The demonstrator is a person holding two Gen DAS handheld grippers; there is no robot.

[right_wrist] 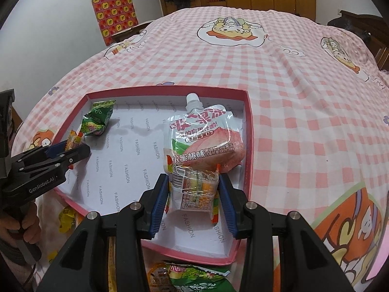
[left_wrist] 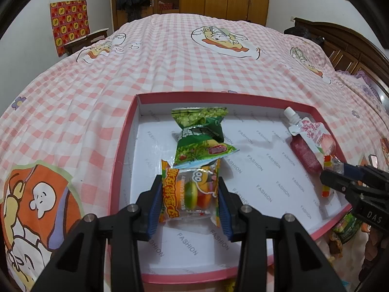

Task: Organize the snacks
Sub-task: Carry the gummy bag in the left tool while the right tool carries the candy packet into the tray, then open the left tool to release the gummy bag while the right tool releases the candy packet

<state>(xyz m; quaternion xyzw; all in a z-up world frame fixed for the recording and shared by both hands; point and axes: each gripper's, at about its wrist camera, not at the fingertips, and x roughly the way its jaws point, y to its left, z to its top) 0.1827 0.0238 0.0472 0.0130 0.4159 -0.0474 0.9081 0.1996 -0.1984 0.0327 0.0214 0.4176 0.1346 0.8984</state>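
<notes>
- Left wrist view: the left gripper (left_wrist: 190,194) is clamping its fingers on the burger gummy packet (left_wrist: 192,191), hanging just above the pink box (left_wrist: 121,155), the green snack bag (left_wrist: 201,136) lying straight ahead.
- Right wrist view: the right gripper (right_wrist: 193,193) is pinching a clear candy packet (right_wrist: 193,189), seemingly overlapping the peach jelly pouch (right_wrist: 204,138) inside the box.

One pink box (left_wrist: 122,155); two gummy packs (left_wrist: 192,192); one green packet (left_wrist: 199,136); one jelly pouch (right_wrist: 201,136).
</notes>
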